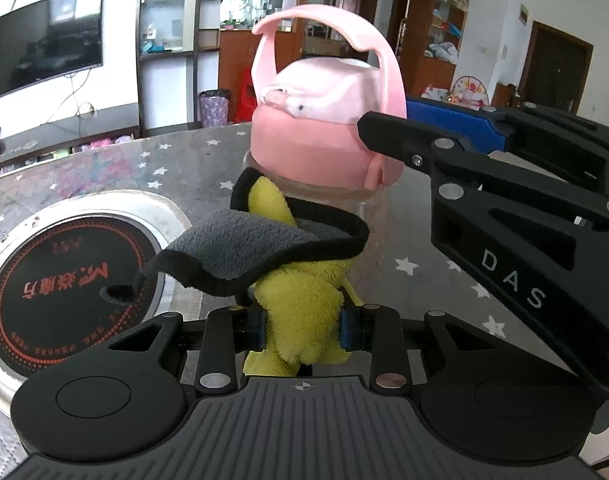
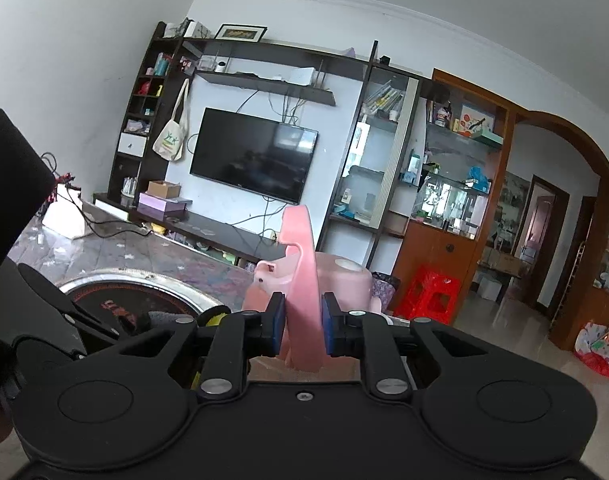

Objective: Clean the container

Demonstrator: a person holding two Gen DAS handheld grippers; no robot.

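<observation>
A clear bottle [image 1: 362, 210] with a pink lid [image 1: 316, 136] stands on the star-patterned table [image 1: 420, 236]. Its pink carry handle [image 1: 388, 68] arches over the lid. My left gripper [image 1: 300, 328] is shut on a yellow and grey cloth [image 1: 296, 292], which lies against the bottle's near side below the lid. My right gripper [image 1: 386, 118] comes in from the right at lid height. In the right wrist view my right gripper [image 2: 302, 324] is shut on the pink handle [image 2: 300, 260], a blue pad on each side of it. The bottle's lower half is hidden behind the cloth.
A round black induction hob [image 1: 64, 280] with a steel rim is set into the table left of the bottle. A white box with cables [image 2: 64, 220] lies at the table's far edge. Beyond the table are a TV [image 2: 252, 156], shelves and a red stool [image 2: 428, 292].
</observation>
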